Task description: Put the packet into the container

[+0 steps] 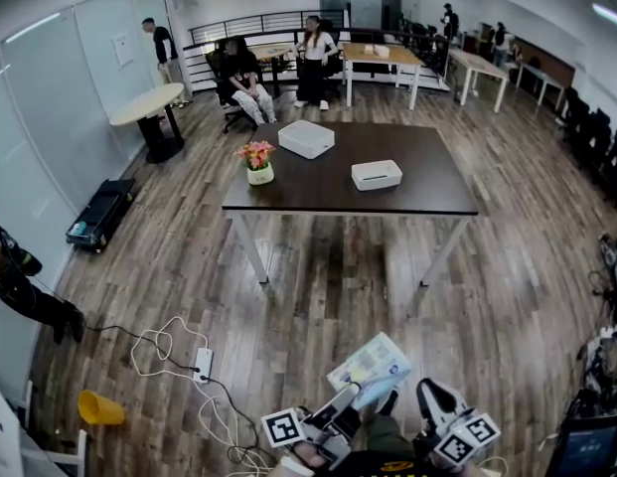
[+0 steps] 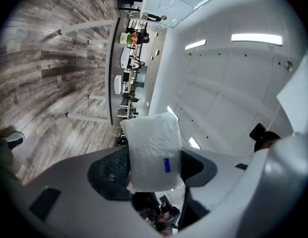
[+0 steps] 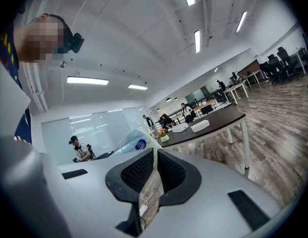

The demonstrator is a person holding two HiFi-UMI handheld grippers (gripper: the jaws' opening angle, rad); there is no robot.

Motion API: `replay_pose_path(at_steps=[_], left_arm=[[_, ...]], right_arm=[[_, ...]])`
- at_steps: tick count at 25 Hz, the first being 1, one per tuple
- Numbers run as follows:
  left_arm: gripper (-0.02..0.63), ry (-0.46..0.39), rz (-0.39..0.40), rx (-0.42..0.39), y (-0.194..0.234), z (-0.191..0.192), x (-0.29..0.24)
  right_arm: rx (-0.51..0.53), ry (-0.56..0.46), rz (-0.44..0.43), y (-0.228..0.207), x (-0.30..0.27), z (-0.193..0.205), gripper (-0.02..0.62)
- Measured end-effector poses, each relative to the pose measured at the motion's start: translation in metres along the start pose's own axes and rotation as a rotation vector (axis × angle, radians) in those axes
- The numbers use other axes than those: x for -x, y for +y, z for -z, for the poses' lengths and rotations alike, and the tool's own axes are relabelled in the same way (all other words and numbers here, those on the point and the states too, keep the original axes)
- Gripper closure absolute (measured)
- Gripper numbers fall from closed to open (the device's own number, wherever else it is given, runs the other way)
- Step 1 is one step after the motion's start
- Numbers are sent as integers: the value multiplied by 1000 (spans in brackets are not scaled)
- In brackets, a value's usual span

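My left gripper point(image 1: 350, 397) is clamped on the packet point(image 1: 373, 369). The jaws stand wide, with a pad pressed on each side of its lower end, and the rest of it sticks out past the tips. It is a pale, soft packet with printing on its upper face and a small blue mark near the gripped end. I hold it up in the air over the wooden floor point(image 1: 318, 296), close in front of me and well apart from the table point(image 1: 338, 189).

Just to the right, my right gripper point(image 1: 433, 397) has its jaws together with nothing between them. From its own view the packet shows beyond the tips, off to the left, with a round blue logo on it.

On the floor to my left a white cable loops around a power strip point(image 1: 202, 365). A yellow cup point(image 1: 98, 407) lies near it, further left.

Further out stands the dark rectangular table on white legs. A low white container point(image 1: 377, 174) sits a little right of the middle, closer to the near edge. A square white box point(image 1: 306, 138) sits toward the far edge, left of the middle. A pot of orange and pink flowers point(image 1: 256, 162) stands by the left edge, between the two in depth.

Left of the table a black case point(image 1: 99, 215) lies on the floor by the glass wall. Beyond it is a round table point(image 1: 147, 104). Several people sit or stand at the far end of the room among lighter desks.
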State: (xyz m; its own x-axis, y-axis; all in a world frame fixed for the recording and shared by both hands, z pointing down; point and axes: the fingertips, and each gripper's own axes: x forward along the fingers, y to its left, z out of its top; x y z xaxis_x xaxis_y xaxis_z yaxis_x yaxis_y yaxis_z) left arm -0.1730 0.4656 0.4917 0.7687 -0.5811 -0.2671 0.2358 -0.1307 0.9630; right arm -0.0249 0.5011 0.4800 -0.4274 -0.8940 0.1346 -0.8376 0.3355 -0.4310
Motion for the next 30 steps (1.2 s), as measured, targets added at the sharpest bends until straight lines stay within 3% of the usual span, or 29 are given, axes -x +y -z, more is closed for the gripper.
replay_pose_path(at_steps=[6, 11, 15, 21, 26, 30], left_arm=[[342, -16, -57, -89, 0, -34, -38], [342, 14, -134, -190, 11, -49, -84], [342, 57, -194, -274, 21, -45, -118], [342, 104, -257, -261, 37, -41, -177], [342, 153, -292, -248, 50, -38, -203], [342, 176, -298, -248, 59, -34, -216]], right_arm=[[-67, -19, -55, -15, -44, -29, 575], [-54, -5, -117, -43, -75, -55, 493], [-63, -23, -129, -79, -87, -84, 474], [-77, -20, -158, -135, -113, -126, 474], [-136, 28, -215, -150, -131, -136, 419], [-172, 97, -218, -162, -142, -128, 416]])
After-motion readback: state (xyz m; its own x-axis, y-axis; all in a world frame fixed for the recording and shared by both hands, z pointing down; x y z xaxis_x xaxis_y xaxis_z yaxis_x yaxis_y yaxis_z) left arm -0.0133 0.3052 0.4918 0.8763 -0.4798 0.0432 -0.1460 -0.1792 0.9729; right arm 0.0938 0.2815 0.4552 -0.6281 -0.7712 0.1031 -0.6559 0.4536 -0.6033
